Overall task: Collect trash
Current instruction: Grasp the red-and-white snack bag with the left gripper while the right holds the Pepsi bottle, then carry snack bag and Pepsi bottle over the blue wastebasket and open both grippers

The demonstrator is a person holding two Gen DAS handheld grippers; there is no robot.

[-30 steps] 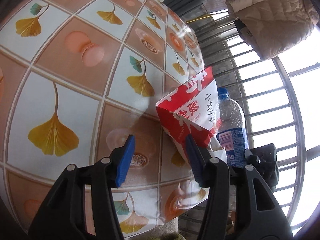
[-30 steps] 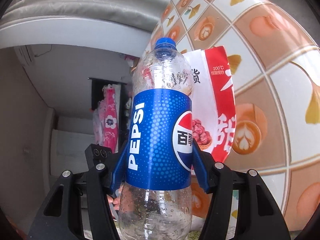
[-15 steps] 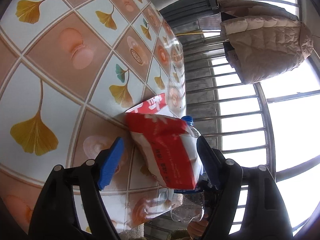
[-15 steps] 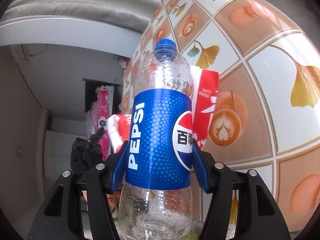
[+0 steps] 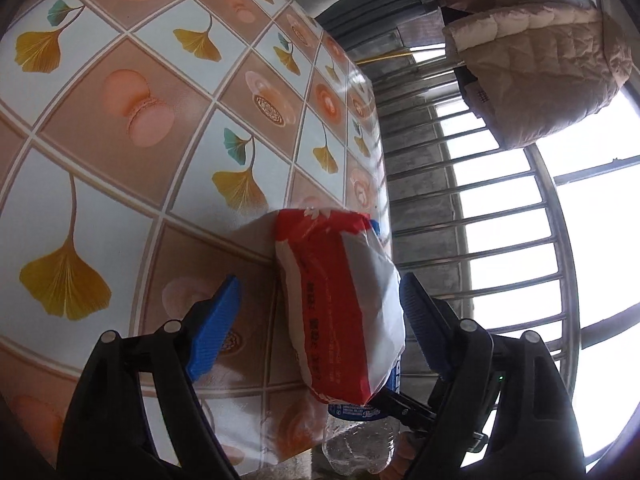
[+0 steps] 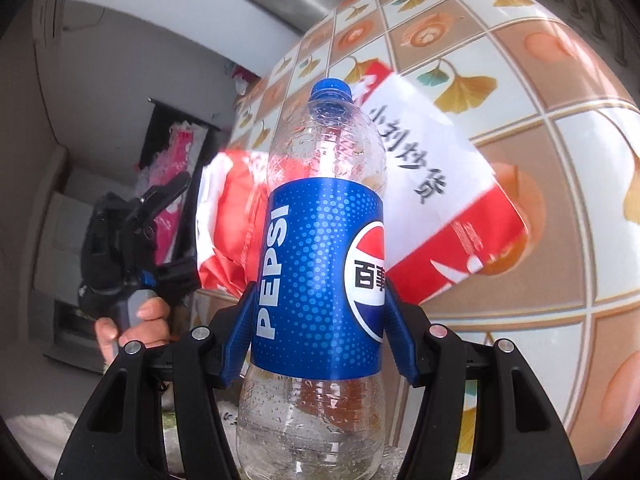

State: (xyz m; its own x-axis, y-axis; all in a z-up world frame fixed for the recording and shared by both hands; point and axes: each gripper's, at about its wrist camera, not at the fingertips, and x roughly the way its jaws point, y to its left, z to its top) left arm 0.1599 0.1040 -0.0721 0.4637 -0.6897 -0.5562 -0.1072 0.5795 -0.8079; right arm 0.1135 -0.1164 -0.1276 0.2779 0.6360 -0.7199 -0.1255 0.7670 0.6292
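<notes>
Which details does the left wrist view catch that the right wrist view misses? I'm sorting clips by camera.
Only the left wrist view shows the window bars, the padded jacket hanging there, and the open left gripper around the bag. Only the right wrist view shows the bottle's blue cap and the right gripper shut on the bottle. Both show the red and white bag and the patterned tablecloth.

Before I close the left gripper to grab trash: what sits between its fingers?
In the left wrist view, the red-and-white snack bag sits between the open left gripper's fingers, nearer the right one.
</notes>
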